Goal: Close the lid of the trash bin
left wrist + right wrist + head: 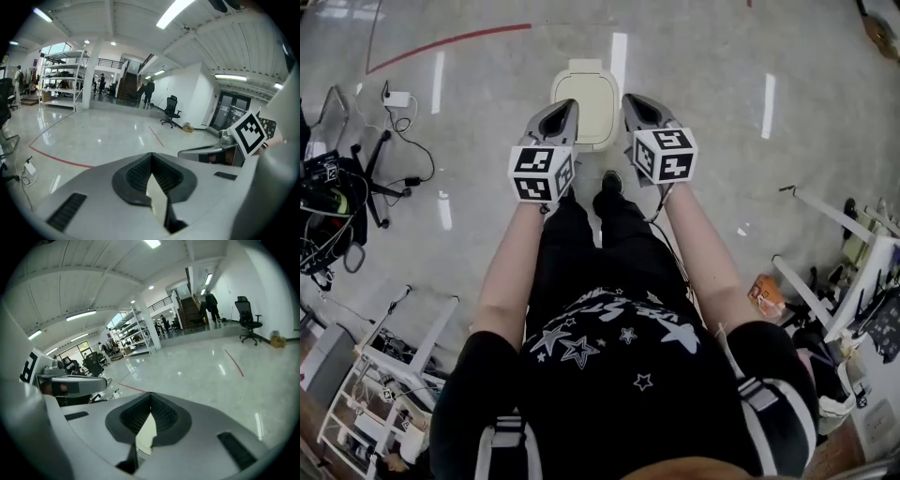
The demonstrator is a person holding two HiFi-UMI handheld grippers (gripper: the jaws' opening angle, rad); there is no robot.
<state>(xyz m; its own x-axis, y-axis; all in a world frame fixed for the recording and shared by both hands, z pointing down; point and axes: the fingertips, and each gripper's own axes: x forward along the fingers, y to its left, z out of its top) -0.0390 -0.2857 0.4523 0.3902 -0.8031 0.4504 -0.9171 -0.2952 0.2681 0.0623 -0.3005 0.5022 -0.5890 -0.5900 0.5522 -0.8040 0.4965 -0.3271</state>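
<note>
The trash bin (586, 98) stands on the floor just past the person's feet, its cream lid lying flat on top as seen from above. My left gripper (571, 106) hangs over the bin's left edge, jaws shut and holding nothing. Over the right edge my right gripper (629, 99) is likewise shut and empty. In the left gripper view the left gripper (151, 154) has its tips together, and a sliver of the cream lid (157, 197) shows below them. The right gripper (150, 394) looks the same in its own view, with the lid (146, 432) under it.
A black office chair (352, 183) with cables and a white power adapter (397, 97) is at the left. Racks (394, 366) stand at the lower left, white frames and clutter (844, 272) at the right. A red line (450, 41) crosses the glossy floor beyond.
</note>
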